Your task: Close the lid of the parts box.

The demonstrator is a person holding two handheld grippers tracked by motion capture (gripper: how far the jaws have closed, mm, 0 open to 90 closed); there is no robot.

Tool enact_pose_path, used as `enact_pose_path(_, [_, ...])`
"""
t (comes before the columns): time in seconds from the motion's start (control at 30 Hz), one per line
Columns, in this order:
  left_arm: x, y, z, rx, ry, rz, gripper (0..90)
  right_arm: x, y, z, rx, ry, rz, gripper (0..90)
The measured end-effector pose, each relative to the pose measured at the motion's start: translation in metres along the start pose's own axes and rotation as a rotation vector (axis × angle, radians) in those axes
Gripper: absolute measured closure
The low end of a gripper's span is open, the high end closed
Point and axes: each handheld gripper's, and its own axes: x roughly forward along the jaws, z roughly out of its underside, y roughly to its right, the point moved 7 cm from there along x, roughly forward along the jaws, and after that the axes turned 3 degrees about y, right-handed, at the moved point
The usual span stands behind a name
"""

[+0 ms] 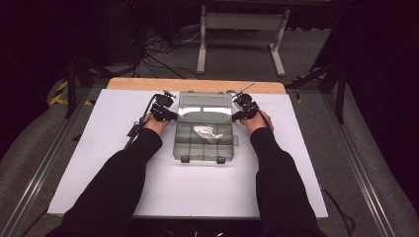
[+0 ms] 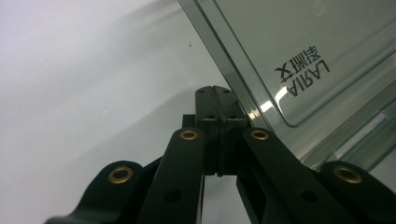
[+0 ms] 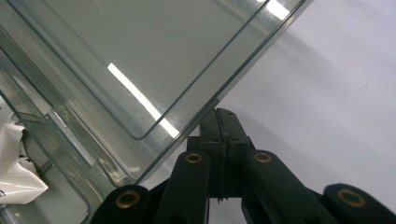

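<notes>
Oddly, both closed, empty grippers, left gripper (image 1: 172, 116) and right gripper (image 1: 236, 117), flank the box lid (image 1: 205, 106), edges cropped.

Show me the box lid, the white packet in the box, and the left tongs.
Box lid (image 1: 205, 106), high view, middle of the clear raised panel.
White packet (image 1: 206, 132), high view, its crumpled middle, inside a compartment.
Left tongs (image 2: 216, 95), left gripper view, closed tips beside the lid's edge.

Clear organiser box (image 2: 299, 60) lid cut off by both gripper views' edges
</notes>
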Motion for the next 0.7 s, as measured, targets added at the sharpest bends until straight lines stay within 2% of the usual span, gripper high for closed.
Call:
enact_pose_path(0.53, [-0.008,0.003,-0.006,0.016,0.050,-0.005,89.7,-0.013,0.001,-0.007,0.007,0.063,0.009,90.0])
enact_pose_path(0.7, [-0.012,0.003,-0.008,0.019,0.067,-0.009,89.7,-0.019,0.000,-0.011,-0.004,0.093,0.018,90.0])
